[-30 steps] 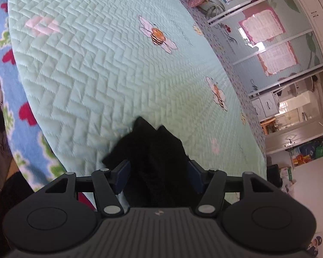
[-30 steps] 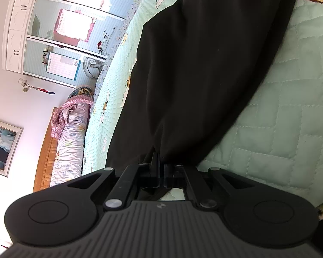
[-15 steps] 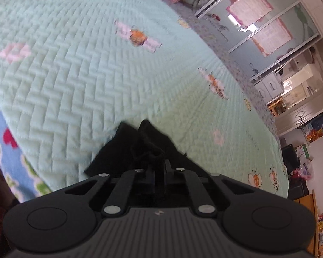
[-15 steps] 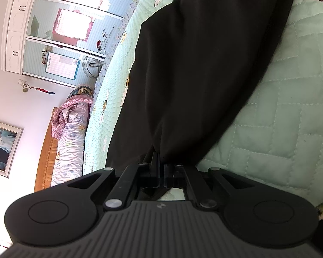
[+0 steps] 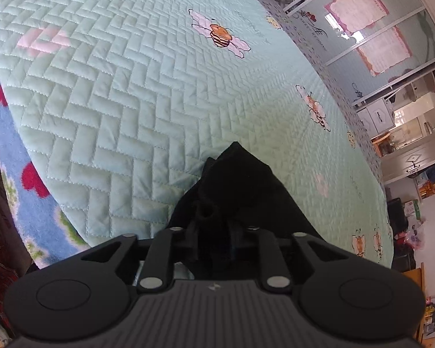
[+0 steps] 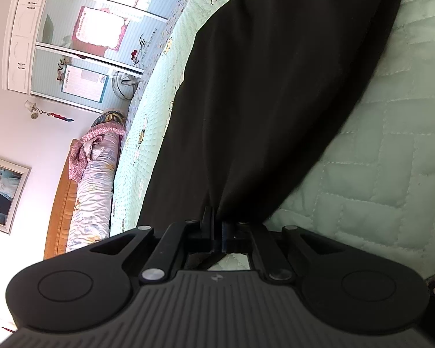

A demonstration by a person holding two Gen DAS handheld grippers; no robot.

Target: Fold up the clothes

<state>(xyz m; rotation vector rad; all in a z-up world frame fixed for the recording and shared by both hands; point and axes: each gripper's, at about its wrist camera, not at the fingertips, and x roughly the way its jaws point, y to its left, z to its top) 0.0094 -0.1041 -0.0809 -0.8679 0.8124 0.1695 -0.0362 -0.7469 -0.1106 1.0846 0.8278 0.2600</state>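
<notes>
A black garment [image 6: 275, 87] lies stretched across the mint-green quilted bedspread [image 6: 377, 174]. My right gripper [image 6: 217, 229] is shut on one edge of it, the cloth pulled taut away from the jaws. In the left wrist view another end of the black garment [image 5: 246, 179] rises in a bunched peak over the bedspread [image 5: 130, 87]. My left gripper [image 5: 214, 232] has its jaws opening, a little apart, with the bunched cloth still between them. The dark cloth hides the left pads.
A blue blanket with red hearts [image 5: 29, 179] hangs off the bed's left edge. A wardrobe with glass sliding doors [image 5: 377, 43] stands beyond the bed. Rolled bedding [image 6: 95, 179] lies against a wooden headboard [image 6: 58, 217].
The left jaws went from wide apart to shut on the black cloth, then parted again, while the left hand shifted over the bed. The right gripper kept its grip and stayed still.
</notes>
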